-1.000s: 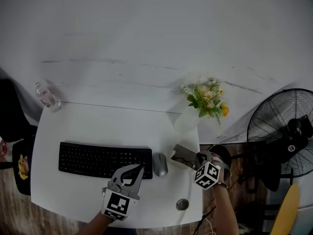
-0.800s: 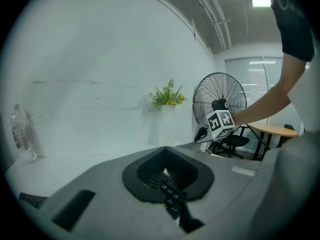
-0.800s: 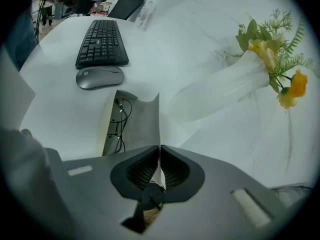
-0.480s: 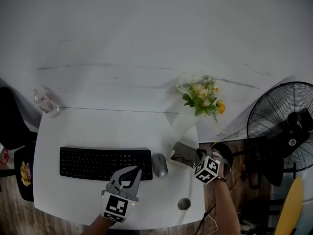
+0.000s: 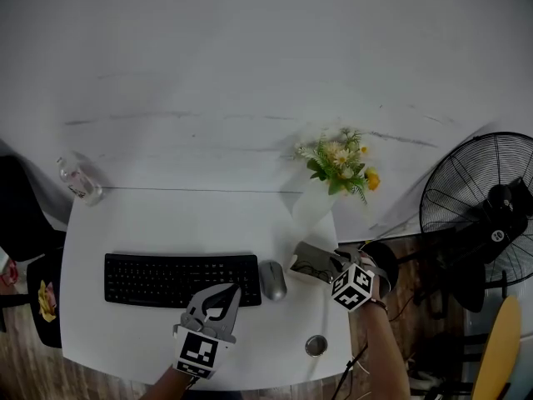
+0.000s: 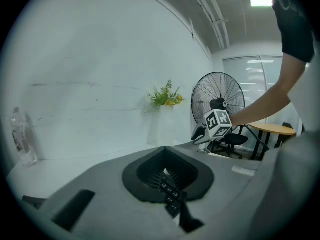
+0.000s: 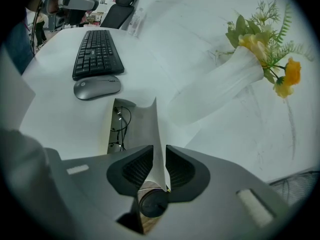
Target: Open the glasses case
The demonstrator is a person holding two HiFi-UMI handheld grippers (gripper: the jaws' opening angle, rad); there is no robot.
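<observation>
Nothing on the white desk (image 5: 166,215) has shifted place in the last second. What has changed is my right gripper (image 7: 160,159), whose jaws have just been opening after being nearly closed. The stiff lid flap of the grey fold-over glasses case (image 5: 312,263) stands between them, edge-on. I read the pads as eased off the flap and no longer pinching it, with a sliver of daylight on one side. The case lies at the right end of the desk, just beside the silver computer mouse (image 5: 272,280) and near the foot of the white vase of yellow and green flowers (image 5: 315,207). Its flap is raised toward me, and dark wire-framed spectacles (image 7: 119,129) lie exposed in its tray, to the left of my jaws and below them. I judge the opening itself done and the letting-go in hand. Next I would draw the gripper straight back along the flap without brushing it, since a snag could flip the lid down again. Whether the flap will stay up by itself I cannot tell. My left gripper (image 5: 233,294) hangs clenched on nothing over the near edge of the black keyboard (image 5: 181,277), well apart from the case.
</observation>
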